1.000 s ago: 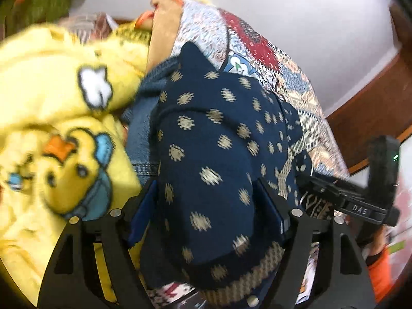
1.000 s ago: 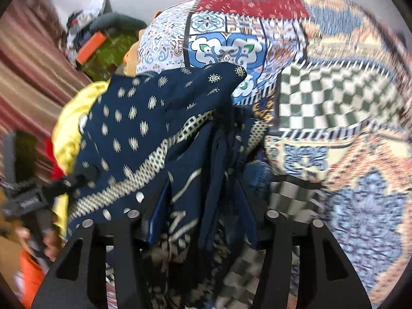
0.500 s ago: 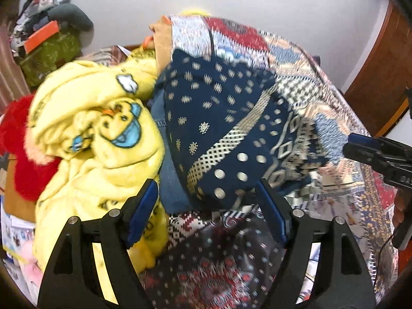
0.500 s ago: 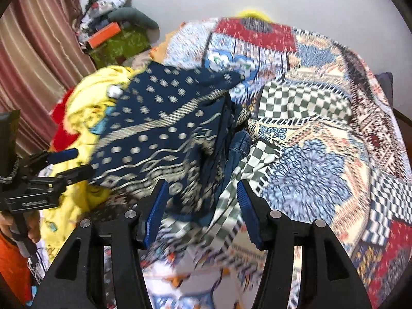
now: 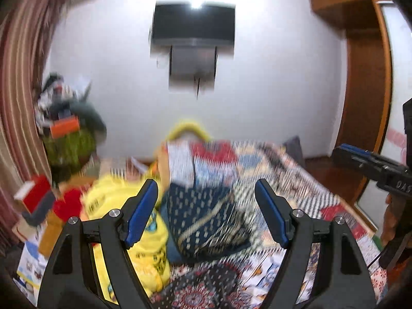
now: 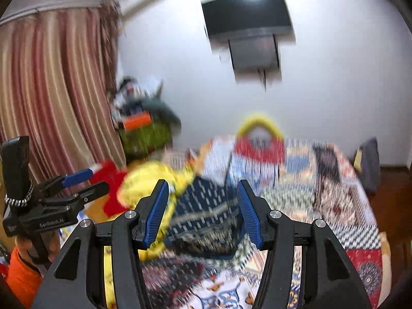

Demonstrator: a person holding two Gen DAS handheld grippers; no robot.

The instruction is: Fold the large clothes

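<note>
Our left gripper (image 5: 206, 211) and right gripper (image 6: 203, 211) both stand with jaws apart and nothing between the blue pads; each hangs in the air above the bed, aimed at the far wall. The navy patterned garment (image 5: 206, 219) lies beyond them as a compact bundle on the patchwork bedspread (image 5: 296, 188), well clear of either gripper. We judge the fold on this piece finished and the step in hand to be the pull-away before the next item. Touching its left side is a crumpled yellow cartoon-print garment (image 5: 144, 247), with something red (image 5: 67, 203) further left. The next move calls for choosing that yellow piece, we think, and spreading it flat. Far off, a wall-mounted television (image 5: 193, 23) and striped curtains (image 6: 51, 90).
</note>
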